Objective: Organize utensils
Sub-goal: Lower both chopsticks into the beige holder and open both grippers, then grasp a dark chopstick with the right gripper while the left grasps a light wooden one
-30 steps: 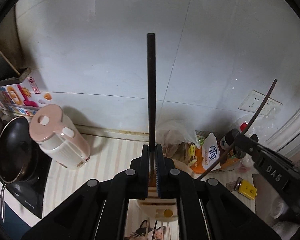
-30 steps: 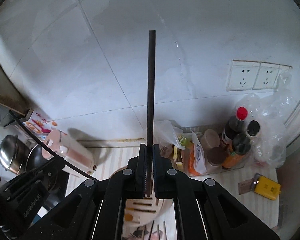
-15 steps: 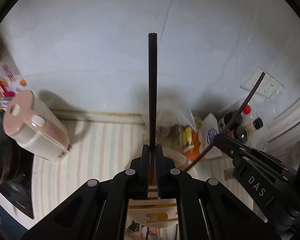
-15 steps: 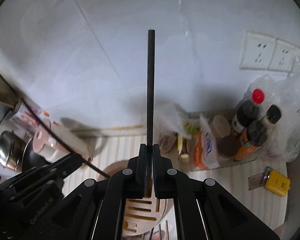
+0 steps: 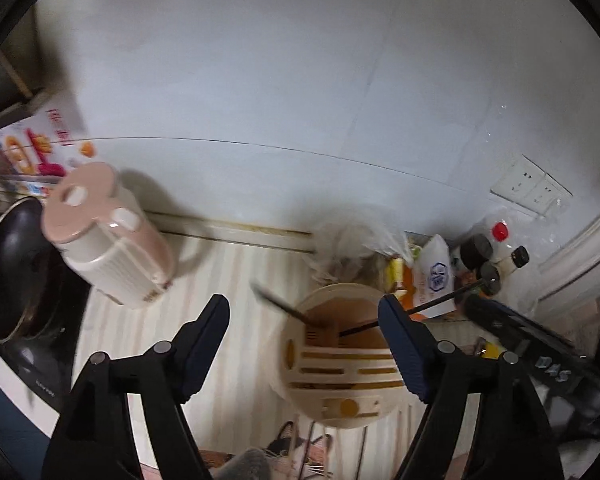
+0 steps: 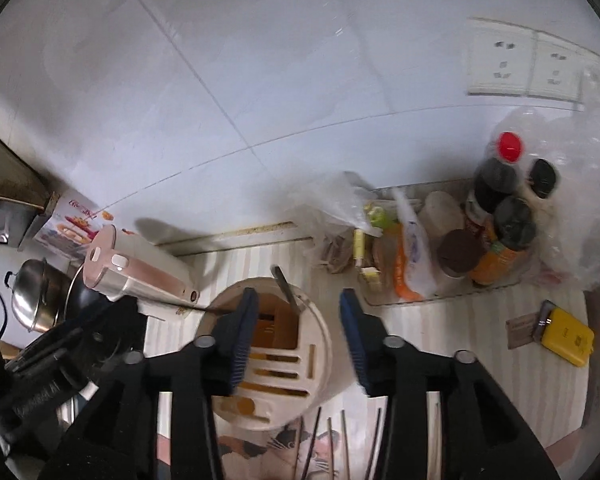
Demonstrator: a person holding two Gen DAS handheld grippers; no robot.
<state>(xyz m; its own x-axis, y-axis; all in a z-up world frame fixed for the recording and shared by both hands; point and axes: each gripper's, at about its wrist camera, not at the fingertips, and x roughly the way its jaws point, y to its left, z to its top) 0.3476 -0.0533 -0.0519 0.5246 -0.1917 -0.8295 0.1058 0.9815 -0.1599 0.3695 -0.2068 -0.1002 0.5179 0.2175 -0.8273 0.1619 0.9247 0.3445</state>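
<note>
A round cream utensil holder (image 5: pixel 356 291) (image 6: pixel 324 344) stands on the striped counter under both grippers. Two black chopsticks rest in its open compartment. In the left wrist view one chopstick (image 5: pixel 280 304) leans left and the other chopstick (image 5: pixel 360 329) leans right. The right wrist view shows one chopstick (image 6: pixel 284 288) tipped back and another chopstick (image 6: pixel 172 305) slanting left. My left gripper (image 5: pixel 300 312) has its jaws opening, wide apart, with nothing between the pads. My right gripper (image 6: pixel 298 304) is also opening over the holder, pads free of the sticks.
A pink-and-cream kettle (image 5: pixel 108 240) (image 6: pixel 136 272) stands left of the holder, with a dark pan (image 5: pixel 12 272) beyond it. Sauce bottles (image 6: pixel 496 220) and bags crowd a tray at the back right. Several loose chopsticks (image 6: pixel 328 440) lie on a cat-print mat in front.
Both grippers were shut on upright black chopsticks. Now both have opened, the chopsticks have dropped into the holder, and both hands have sunk toward it.
</note>
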